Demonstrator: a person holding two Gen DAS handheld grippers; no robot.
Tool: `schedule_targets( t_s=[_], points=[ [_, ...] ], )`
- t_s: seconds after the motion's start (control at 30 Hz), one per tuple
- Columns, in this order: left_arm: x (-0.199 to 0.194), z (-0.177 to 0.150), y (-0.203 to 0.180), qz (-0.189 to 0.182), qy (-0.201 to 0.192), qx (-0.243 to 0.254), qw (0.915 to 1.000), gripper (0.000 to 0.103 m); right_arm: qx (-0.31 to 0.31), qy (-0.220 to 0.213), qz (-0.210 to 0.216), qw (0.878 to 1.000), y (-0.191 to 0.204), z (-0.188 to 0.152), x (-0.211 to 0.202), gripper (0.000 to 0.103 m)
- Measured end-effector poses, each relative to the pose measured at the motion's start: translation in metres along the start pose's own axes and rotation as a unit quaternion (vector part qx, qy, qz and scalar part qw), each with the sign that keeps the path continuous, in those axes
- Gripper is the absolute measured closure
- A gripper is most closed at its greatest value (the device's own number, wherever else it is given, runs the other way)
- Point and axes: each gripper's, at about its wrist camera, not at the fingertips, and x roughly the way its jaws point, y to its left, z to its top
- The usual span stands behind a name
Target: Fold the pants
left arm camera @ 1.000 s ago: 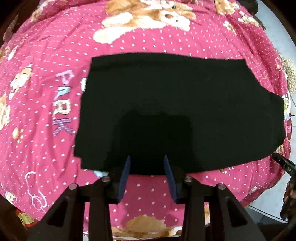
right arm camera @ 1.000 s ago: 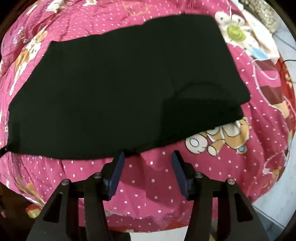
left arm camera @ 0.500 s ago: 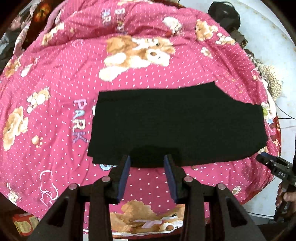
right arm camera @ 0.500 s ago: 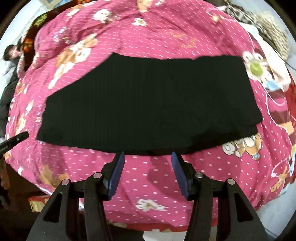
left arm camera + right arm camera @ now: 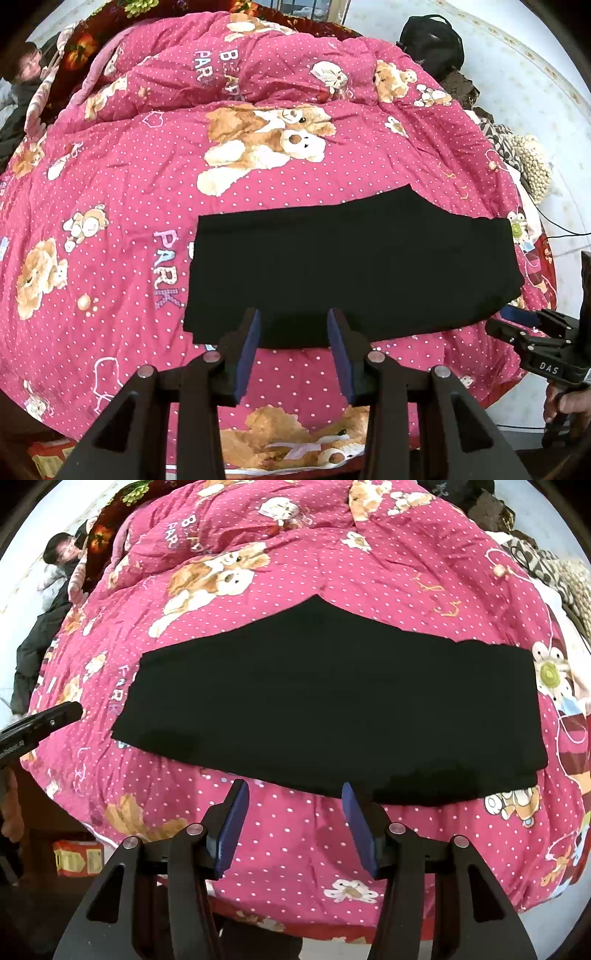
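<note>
the black pants [image 5: 351,273] lie flat on the pink bed cover [image 5: 147,177], close to its near edge and more toward the right side of the bed. they make one wide dark strip with a small point on the far edge, so it seems the two legs are already laid one over the other. i judge that the first fold is done, and the folds across the length are left to do, because the strip is long.

the left gripper [image 5: 293,332] hovers just above the near edge of the pants, toward the left end. its jaws stand wide apart and hold nothing. the right gripper [image 5: 293,805] hovers in front of the near edge, toward the right end, and points at the cloth. its jaws are also wide apart and empty. both are held low, side by side.
</note>
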Motion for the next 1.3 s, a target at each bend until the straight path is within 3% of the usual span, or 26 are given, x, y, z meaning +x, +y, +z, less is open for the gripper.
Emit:
schedule_targets(
  t_s=[0.53, 1.3],
  points=[
    [0.015, 0.020, 0.020, -0.005, 0.003, 0.023, 0.9997, 0.063, -0.011, 0.009, -0.009, 1.000, 0.034, 0.021, 0.002, 0.050],
    [0.109, 0.050, 0.071, -0.018, 0.074, 0.037, 0.9964, 0.060, -0.008, 0.087, -0.055, 0.995, 0.059, 0.058, 0.056, 0.043]
  ],
)
